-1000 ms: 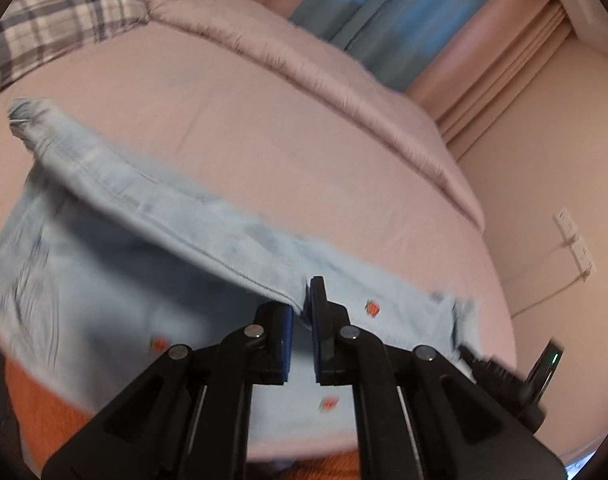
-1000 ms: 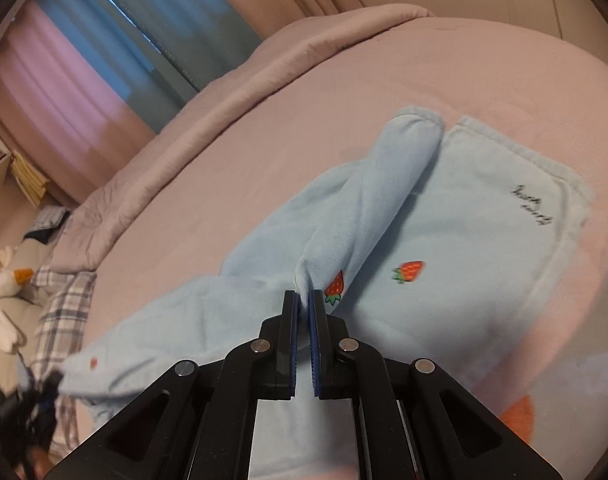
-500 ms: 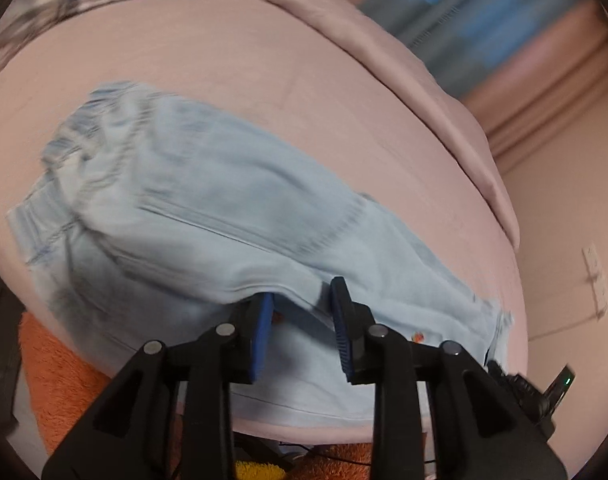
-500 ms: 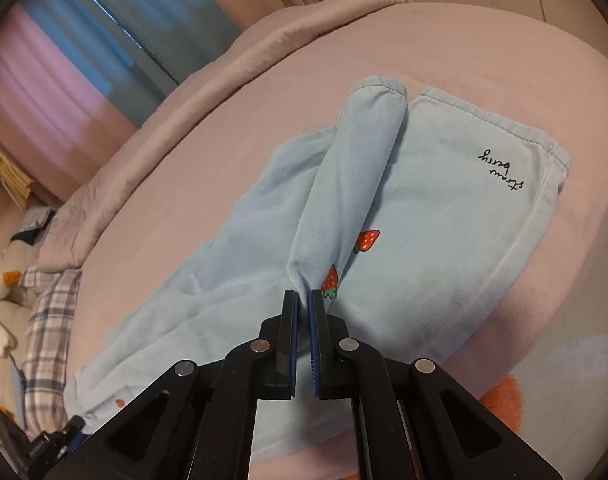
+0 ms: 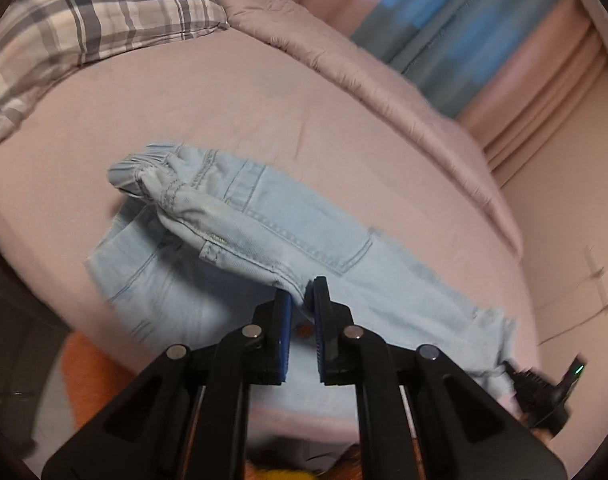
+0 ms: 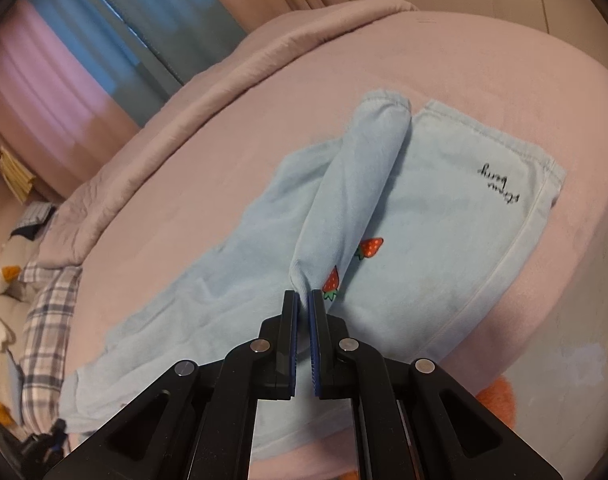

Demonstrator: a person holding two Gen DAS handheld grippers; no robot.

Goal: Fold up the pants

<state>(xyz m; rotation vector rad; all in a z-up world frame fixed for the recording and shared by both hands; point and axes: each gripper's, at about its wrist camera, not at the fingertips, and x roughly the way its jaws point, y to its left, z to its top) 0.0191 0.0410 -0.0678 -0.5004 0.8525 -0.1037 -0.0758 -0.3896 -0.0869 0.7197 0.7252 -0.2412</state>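
On the pink bed (image 5: 232,112), the pants (image 5: 264,224) lie lengthwise, their long axis running from the waistband on my left side to the hems on my right side. My left gripper (image 5: 302,300) is clenched on a fold of denim near the back pocket; the lifted flap rises from my jaws toward the waistband (image 5: 152,160), which stands clear of the layer beneath. My right gripper (image 6: 302,300) is clenched on a raised ridge of one leg (image 6: 355,200) beside a strawberry print (image 6: 331,280); that ridge runs straight ahead from the jaws to the hem, over the other leg lying flat. Both grips sit on the near long edge, so the far long edge lies directly ahead of each gripper. I judge the coming move to be a lengthwise fold, carrying the held edge away from me across the long axis. Neither gripper is nearer the far edge, as far as I can tell. No containers are in view.
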